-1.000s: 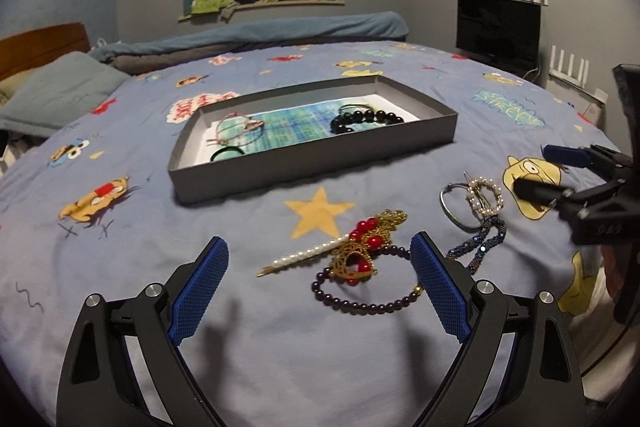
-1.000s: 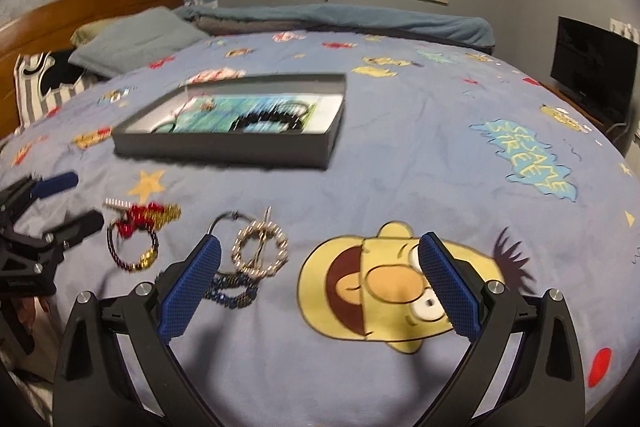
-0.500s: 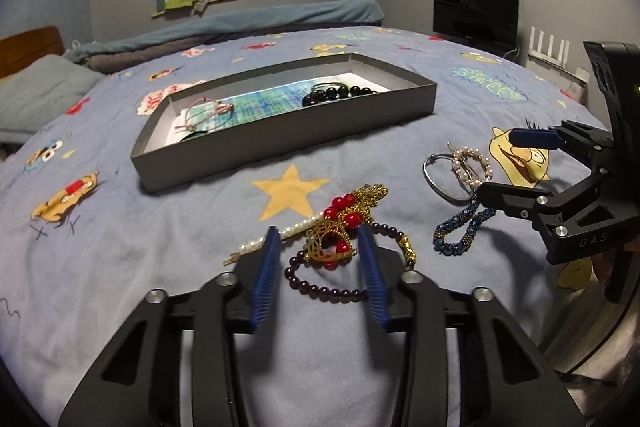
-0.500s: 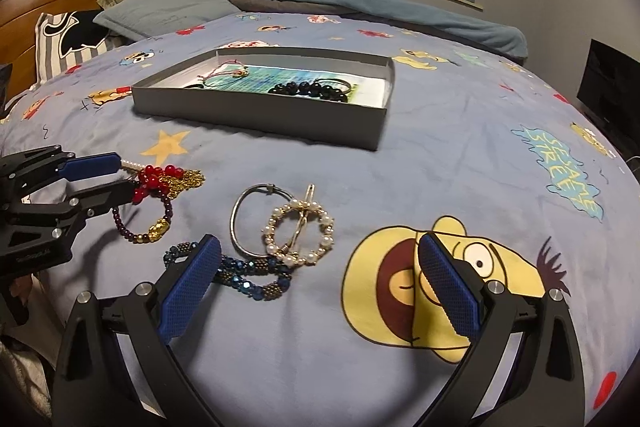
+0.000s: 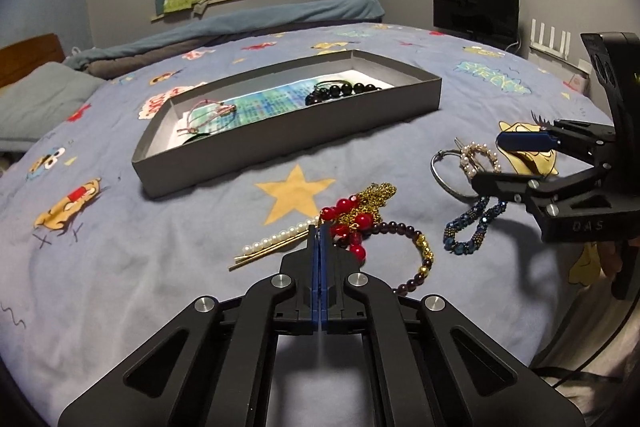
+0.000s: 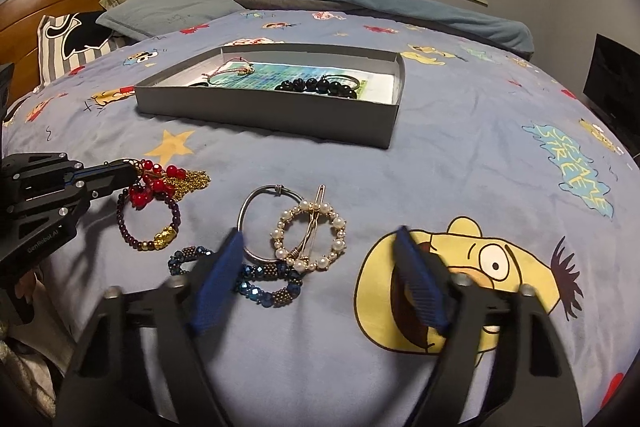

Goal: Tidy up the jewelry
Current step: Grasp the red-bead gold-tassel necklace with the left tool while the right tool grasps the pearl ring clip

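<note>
Left wrist view: we see our left gripper (image 5: 320, 239) with its jaws closed together, their tips at the red-bead and gold-chain piece (image 5: 352, 223); whether it is actually pinched we cannot tell, while the pearl pin (image 5: 276, 241) lies just left of the tips and the purple bead bracelet (image 5: 416, 251) just right. Ahead sits the grey tray (image 5: 288, 143). In the right wrist view our right gripper (image 6: 320, 267), jaws just narrowing yet still apart and empty, hovers with the blue beaded bracelet (image 6: 268, 281), silver bangle (image 6: 256, 215) and pearl ring clip (image 6: 312, 239) between and just beyond its pads.
</note>
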Demonstrator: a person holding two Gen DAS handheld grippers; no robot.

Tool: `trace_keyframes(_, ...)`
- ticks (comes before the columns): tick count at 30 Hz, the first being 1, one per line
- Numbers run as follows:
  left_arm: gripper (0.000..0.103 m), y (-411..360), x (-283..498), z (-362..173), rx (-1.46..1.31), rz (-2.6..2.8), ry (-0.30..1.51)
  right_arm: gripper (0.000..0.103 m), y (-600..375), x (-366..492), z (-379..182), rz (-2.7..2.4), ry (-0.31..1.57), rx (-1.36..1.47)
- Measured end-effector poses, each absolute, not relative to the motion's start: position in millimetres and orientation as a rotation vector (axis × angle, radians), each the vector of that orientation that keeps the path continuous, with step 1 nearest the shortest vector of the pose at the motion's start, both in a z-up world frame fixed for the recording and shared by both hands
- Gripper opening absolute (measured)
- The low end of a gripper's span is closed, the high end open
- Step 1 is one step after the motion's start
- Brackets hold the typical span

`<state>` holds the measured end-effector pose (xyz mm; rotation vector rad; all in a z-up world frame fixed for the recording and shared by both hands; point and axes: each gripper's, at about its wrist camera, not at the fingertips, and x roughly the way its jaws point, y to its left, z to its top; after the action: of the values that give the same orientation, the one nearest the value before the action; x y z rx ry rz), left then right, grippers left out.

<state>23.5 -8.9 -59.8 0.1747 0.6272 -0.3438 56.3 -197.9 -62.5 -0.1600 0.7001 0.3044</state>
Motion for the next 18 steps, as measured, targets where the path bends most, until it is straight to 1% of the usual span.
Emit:
trace_keyframes(2,0.001,-9,22,-59,0.177,-0.343,0.623,0.054,-197,57,-64,0.304,0.709,-0.164)
trace_keyframes(6,0.001,-9,22,-59,0.177,-0.344,0.623,0.044,-196,58,-65,0.300,0.711,-0.172)
trace_keyframes(7,0.001,-9,22,-59,0.177,-0.343,0.623,0.040,-196,58,-65,0.299,0.710,-0.173)
trace_keyframes(12,0.001,-9,22,-59,0.174,-0.345,0.620,0.039,-196,56,-61,0.307,0.691,-0.163)
trace_keyframes(18,0.001,0,18,-46,0.135,-0.349,0.575,0.039,-198,53,-55,0.307,0.657,-0.159)
